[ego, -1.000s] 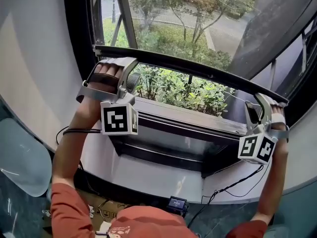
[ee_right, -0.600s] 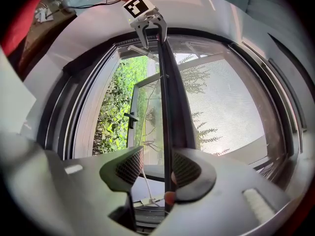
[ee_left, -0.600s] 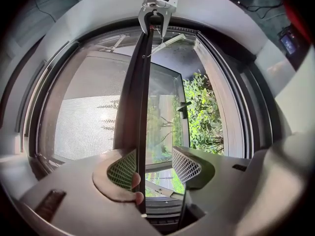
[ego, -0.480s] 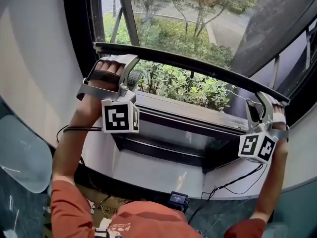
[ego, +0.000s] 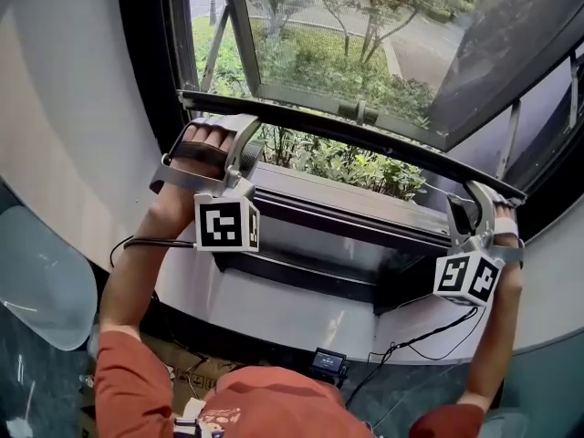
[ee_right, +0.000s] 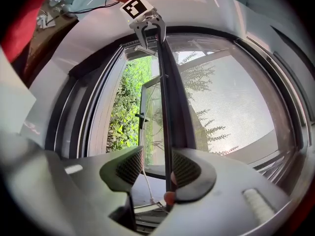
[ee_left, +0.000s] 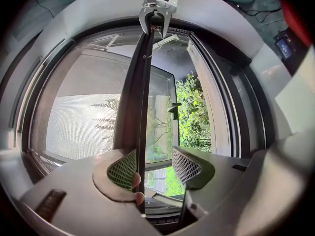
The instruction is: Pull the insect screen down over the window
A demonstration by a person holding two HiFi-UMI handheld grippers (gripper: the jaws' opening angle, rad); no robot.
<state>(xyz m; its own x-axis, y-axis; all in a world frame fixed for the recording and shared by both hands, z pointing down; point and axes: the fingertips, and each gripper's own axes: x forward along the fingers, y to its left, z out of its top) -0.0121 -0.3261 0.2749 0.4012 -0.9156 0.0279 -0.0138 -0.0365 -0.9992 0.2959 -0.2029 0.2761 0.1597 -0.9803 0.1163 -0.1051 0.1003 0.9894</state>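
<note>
We reach both arms forward and level, one hand at each end of the insect screen's bar (ego: 383,146), which crosses mid-frame. The left gripper (ee_left: 154,168) and right gripper (ee_right: 156,170) gape wide, the bar resting between their jaws against one pad, unclamped.

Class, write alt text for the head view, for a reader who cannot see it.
Seen from above, a person holds a left claw and a right claw at the two ends of a dark screen bar, which hangs partway down a window. Green shrubs show beneath the bar, above the sill.
</note>
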